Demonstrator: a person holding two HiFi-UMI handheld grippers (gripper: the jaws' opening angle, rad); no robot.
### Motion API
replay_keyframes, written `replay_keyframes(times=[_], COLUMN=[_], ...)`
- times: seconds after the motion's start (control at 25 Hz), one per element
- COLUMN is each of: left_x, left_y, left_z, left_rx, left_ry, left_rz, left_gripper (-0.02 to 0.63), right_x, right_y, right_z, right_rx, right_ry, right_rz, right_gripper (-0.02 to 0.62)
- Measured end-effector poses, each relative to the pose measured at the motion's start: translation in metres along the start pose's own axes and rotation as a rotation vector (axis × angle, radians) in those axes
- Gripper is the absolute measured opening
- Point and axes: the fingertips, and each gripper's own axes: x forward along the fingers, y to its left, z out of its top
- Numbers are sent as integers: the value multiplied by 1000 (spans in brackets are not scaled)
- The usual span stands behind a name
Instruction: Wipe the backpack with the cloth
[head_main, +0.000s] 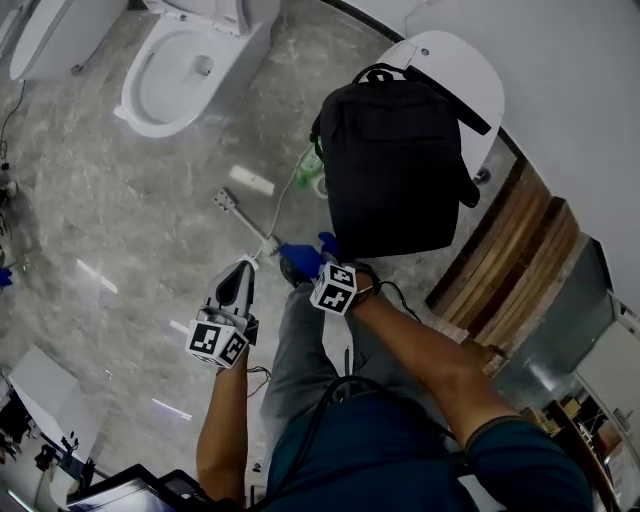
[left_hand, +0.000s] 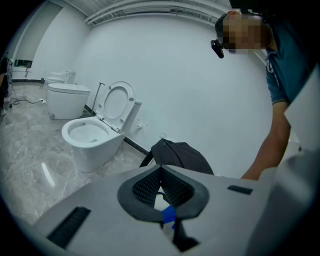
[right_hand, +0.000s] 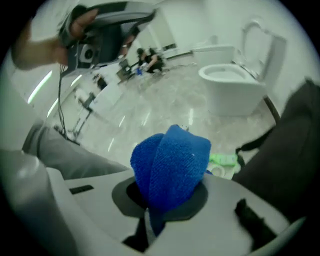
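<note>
The black backpack (head_main: 395, 165) lies on the shut white lid (head_main: 455, 55) of a toilet, straps toward the far side. My right gripper (head_main: 310, 262) is just off its near left corner, shut on a bunched blue cloth (head_main: 298, 258). In the right gripper view the cloth (right_hand: 170, 162) bulges out of the jaws and hides the fingertips, with the backpack (right_hand: 292, 145) at the right edge. My left gripper (head_main: 243, 270) hangs to the left over the floor, shut and empty. In the left gripper view its pads (left_hand: 150, 185) meet, with the backpack (left_hand: 181, 155) beyond.
An open white toilet (head_main: 185, 65) stands at the far left. A long-handled tool (head_main: 250, 225), a white block (head_main: 251, 180) and a green bottle (head_main: 310, 165) lie on the grey marble floor. Wooden slats (head_main: 510, 265) run along the right. My legs are below.
</note>
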Motion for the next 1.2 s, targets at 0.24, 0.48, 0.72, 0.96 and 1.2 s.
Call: replay_keyframes(times=[0.24, 0.48, 0.72, 0.96, 1.2], left_x=[35, 66, 84, 84, 114], left_y=[-24, -54, -70, -72, -98], left_z=[9, 20, 30, 32, 24], left_rx=[67, 108, 110, 104, 83], left_ry=[61, 89, 94, 95, 74], left_rz=[-93, -150, -173, -154, -184], left_gripper=[6, 6, 6, 6, 6], right_x=[-10, -95, -197, -245, -193], right_y=[-15, -112, -136, -143, -146], right_z=[-89, -236, -261, -98, -3], right_rx=[345, 993, 1003, 388, -397], right_ry=[-129, -282, -480, -623, -383], right_rz=[7, -330, -692, -801, -795], right_gripper=[27, 28, 28, 28, 28])
